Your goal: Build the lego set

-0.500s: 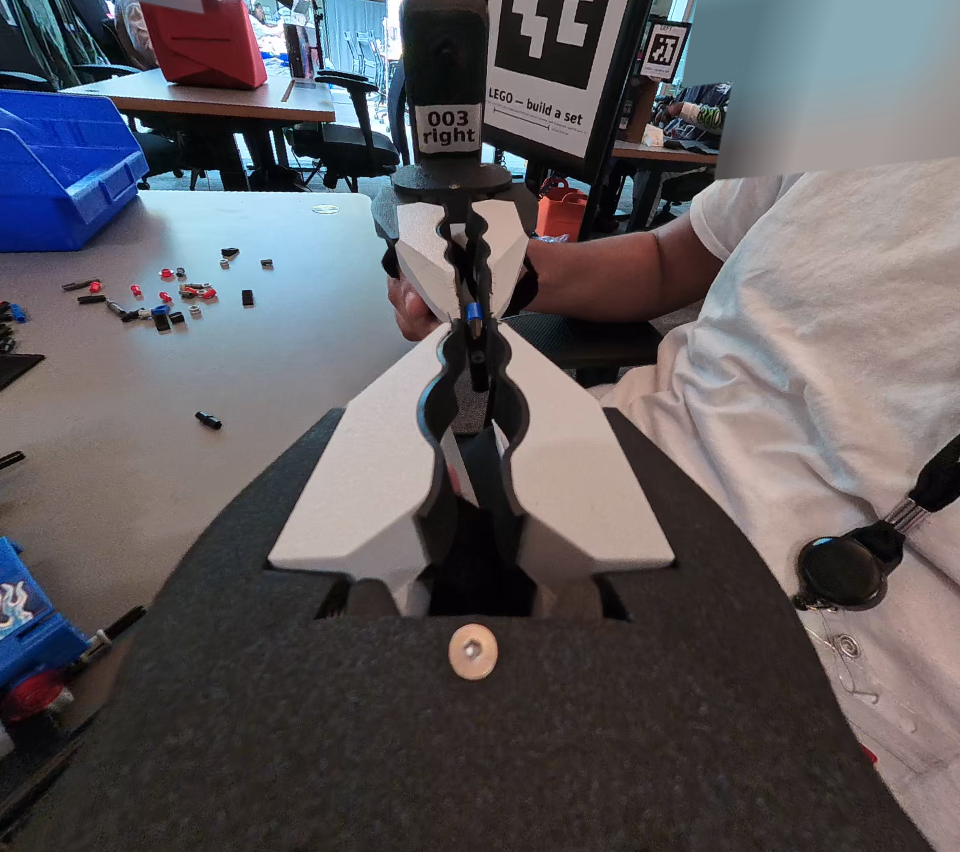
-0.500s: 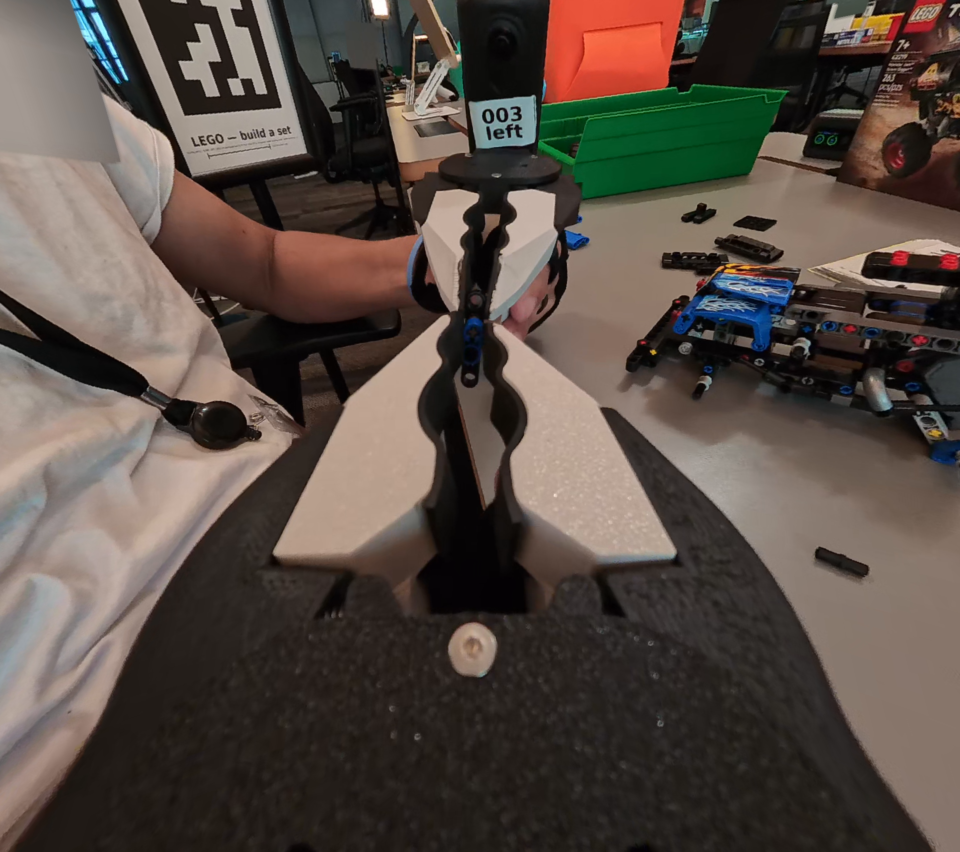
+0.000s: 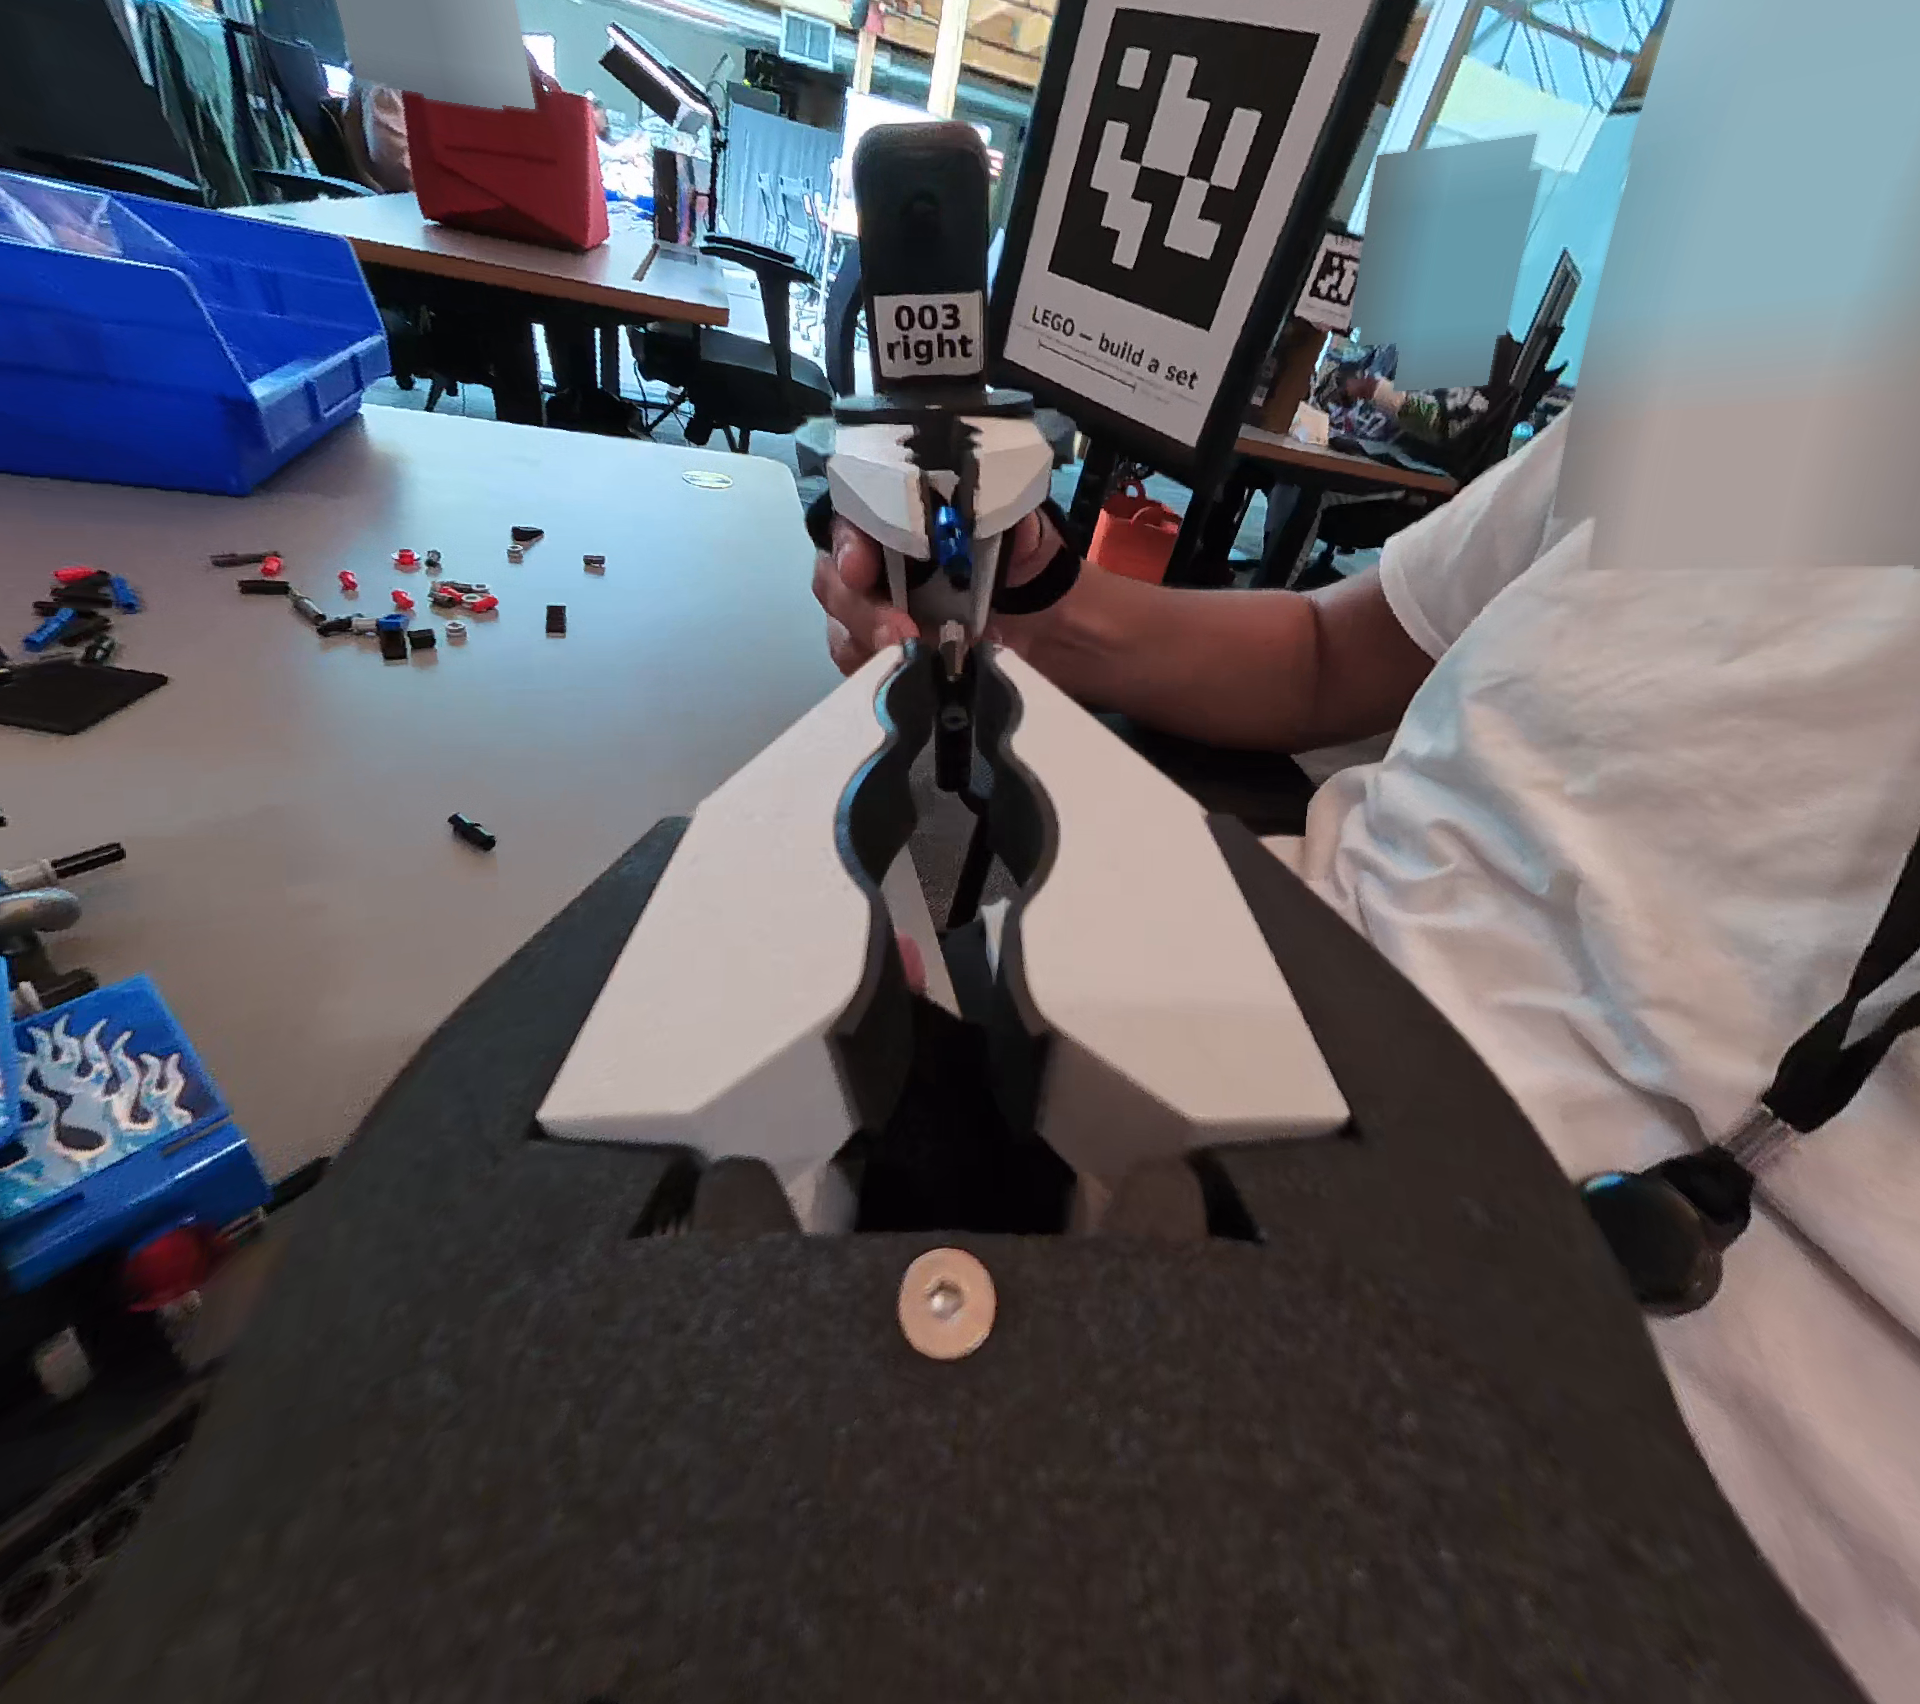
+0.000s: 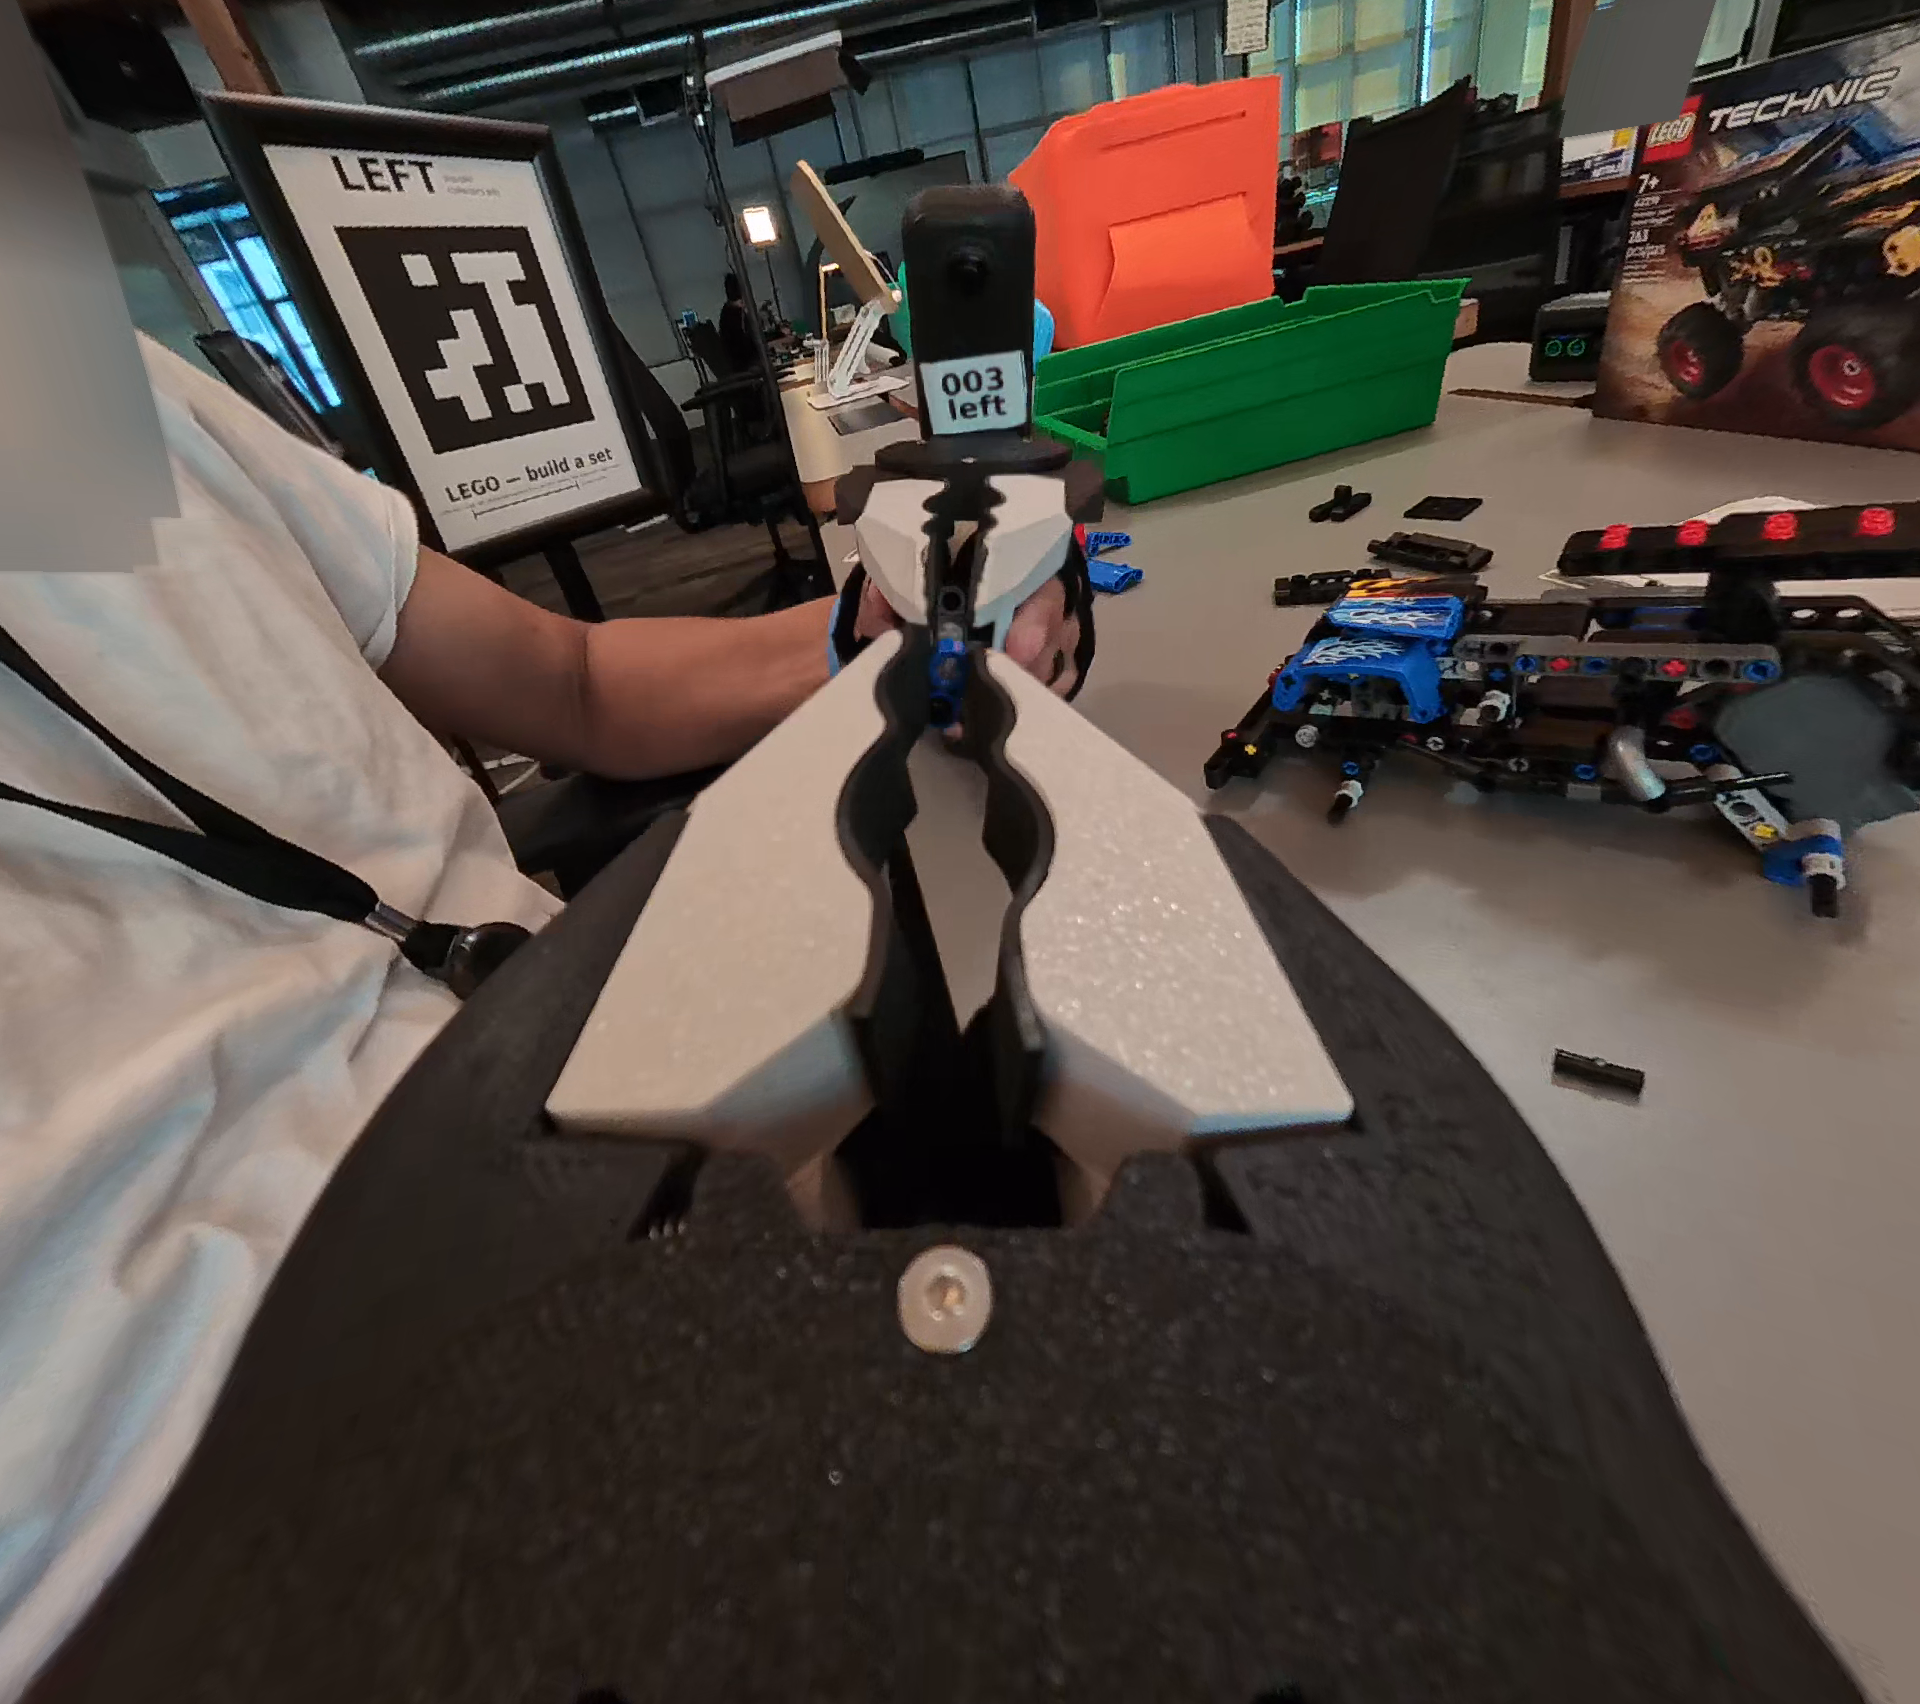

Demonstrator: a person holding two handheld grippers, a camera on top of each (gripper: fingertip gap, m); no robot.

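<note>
Held tip to tip off the desk's near edge, the left tool (image 3: pixel 951 698) is seen clamped on a black pin piece (image 3: pixel 950 735), the right tool (image 4: pixel 948 678) clamped on a blue connector (image 4: pixel 945 667). The half-built truck chassis (image 4: pixel 1558 688) is shown on the desk (image 4: pixel 1558 979) beyond, before a green bin (image 4: pixel 1247 387) at the far edge.

Two wrist cameras facing each other closely above the table (image 4: pixel 1558 979), sharing both fingertips' meeting point
</note>
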